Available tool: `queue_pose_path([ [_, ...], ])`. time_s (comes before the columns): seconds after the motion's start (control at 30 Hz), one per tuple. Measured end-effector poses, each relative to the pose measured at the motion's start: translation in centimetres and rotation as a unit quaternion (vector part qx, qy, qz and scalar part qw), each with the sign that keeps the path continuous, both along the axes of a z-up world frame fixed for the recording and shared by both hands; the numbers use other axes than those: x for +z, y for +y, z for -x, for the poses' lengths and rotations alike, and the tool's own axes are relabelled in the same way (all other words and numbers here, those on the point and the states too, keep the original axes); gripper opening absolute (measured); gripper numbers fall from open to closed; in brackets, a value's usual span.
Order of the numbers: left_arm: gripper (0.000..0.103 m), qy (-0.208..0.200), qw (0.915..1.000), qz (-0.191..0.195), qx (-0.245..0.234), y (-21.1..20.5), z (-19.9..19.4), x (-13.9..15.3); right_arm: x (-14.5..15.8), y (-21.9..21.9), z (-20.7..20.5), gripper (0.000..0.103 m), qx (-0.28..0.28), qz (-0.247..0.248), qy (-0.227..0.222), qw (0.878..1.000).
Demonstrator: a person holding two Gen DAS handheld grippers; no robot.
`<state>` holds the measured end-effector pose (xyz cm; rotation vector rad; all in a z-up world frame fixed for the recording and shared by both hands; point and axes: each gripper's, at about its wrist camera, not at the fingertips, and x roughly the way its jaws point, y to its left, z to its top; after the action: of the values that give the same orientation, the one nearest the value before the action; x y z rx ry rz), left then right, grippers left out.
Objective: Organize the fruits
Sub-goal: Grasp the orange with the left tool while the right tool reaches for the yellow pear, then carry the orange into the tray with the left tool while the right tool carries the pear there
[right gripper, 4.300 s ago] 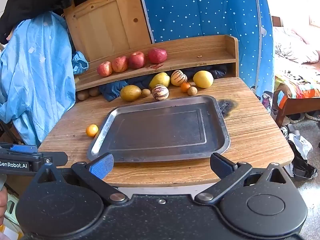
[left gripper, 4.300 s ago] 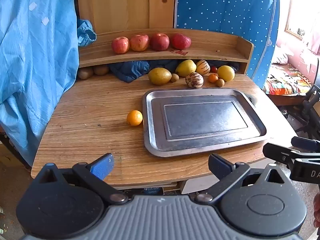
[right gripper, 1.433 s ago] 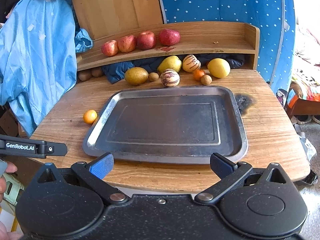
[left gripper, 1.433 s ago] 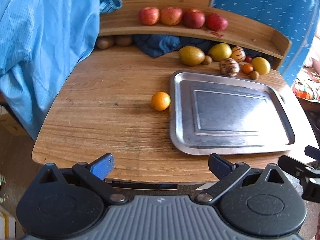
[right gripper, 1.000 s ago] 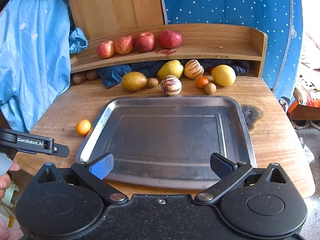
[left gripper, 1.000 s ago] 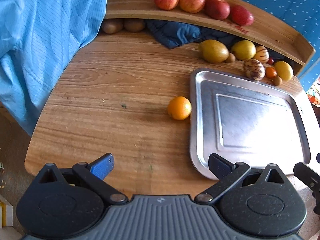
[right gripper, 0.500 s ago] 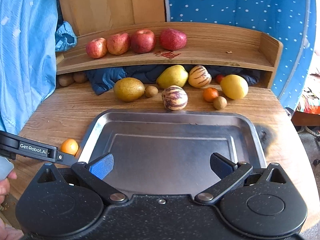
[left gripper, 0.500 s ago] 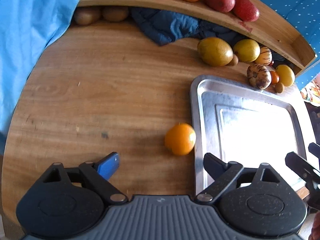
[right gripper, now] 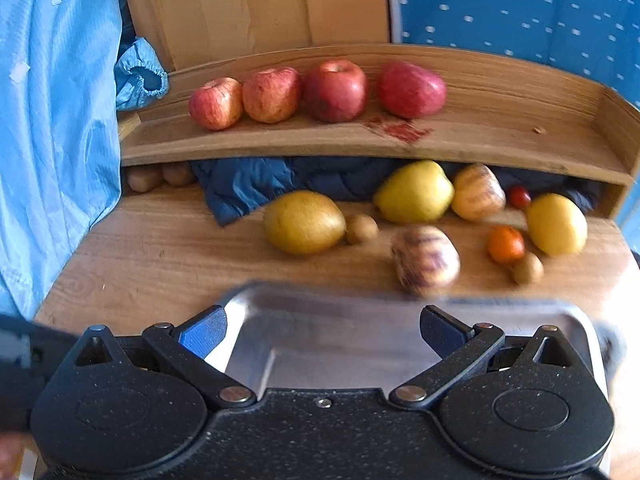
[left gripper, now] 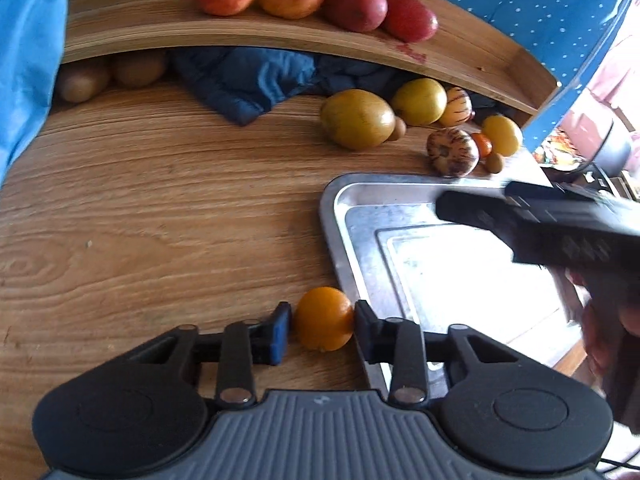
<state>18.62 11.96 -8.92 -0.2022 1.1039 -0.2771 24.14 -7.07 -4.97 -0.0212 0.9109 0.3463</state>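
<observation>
Left jaws flanking orange (left gripper: pixel 324 319), beside tray (left gripper: pixel 332 240)

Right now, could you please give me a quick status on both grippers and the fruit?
Left gripper fingers closed around the orange, still on the table beside the tray. Right gripper open, empty, over the tray. Nothing blocking.

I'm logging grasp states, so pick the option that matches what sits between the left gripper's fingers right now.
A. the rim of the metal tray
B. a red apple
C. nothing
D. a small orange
D: in the left wrist view the left gripper has its two fingers closed against either side of the small orange, which rests on the wooden table just beside the metal tray.
</observation>
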Motion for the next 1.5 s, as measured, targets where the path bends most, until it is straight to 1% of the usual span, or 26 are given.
queue_pose_path([
  [0.1,0.035,-0.002,0.9999,0.014,-0.002,0.6,-0.3,-0.1,-0.4,1.2,-2.2,0.101,0.006,-0.003,-0.001,1.0],
  [0.23,0.035,-0.006,0.9996,0.026,-0.001,1.3,-1.2,-0.3,-0.9,2.5,-4.5,0.097,0.01,-0.008,0.008,1.0],
  [0.43,0.035,-0.011,0.9993,0.035,-0.002,2.1,-3.1,-0.4,-1.8,4.1,-6.7,0.091,0.004,-0.014,0.028,0.999],
  [0.63,0.035,-0.011,0.9992,0.038,-0.004,2.6,-5.5,-0.8,-2.4,4.9,-8.5,0.088,-0.011,-0.018,0.042,0.999],
  [0.8,0.035,-0.015,0.9988,0.045,-0.017,2.8,-7.1,-1.0,-2.7,5.5,-9.7,0.087,-0.019,-0.004,0.042,0.999],
  [0.93,0.035,-0.016,0.9983,0.052,-0.022,3.0,-7.5,-1.2,-3.1,6.1,-10.1,0.08,-0.02,0.025,0.041,0.999],
  [1.1,0.035,-0.015,0.9978,0.06,-0.023,3.2,-7.8,-1.4,-3.5,6.6,-9.8,0.08,-0.012,0.056,0.034,0.998],
  [1.17,0.035,-0.015,0.9979,0.059,-0.023,3.1,-7.8,-1.4,-3.6,6.7,-9.6,0.077,-0.012,0.061,0.032,0.998],
  [1.2,0.035,-0.015,0.9979,0.059,-0.023,3.1,-7.8,-1.4,-3.6,6.8,-9.6,0.073,-0.012,0.066,0.028,0.997],
  [1.23,0.036,-0.015,0.9979,0.059,-0.023,3.2,-7.8,-1.4,-3.6,6.7,-9.5,0.072,-0.011,0.071,0.025,0.997],
  [1.43,0.035,-0.016,0.9983,0.052,-0.02,3.1,-7.7,-1.2,-3.6,6.6,-9.0,0.071,-0.009,0.065,0.019,0.998],
  [1.5,0.035,-0.017,0.9987,0.045,-0.014,3.0,-7.6,-1.1,-3.4,6.5,-8.7,0.071,-0.006,0.055,0.017,0.998],
])
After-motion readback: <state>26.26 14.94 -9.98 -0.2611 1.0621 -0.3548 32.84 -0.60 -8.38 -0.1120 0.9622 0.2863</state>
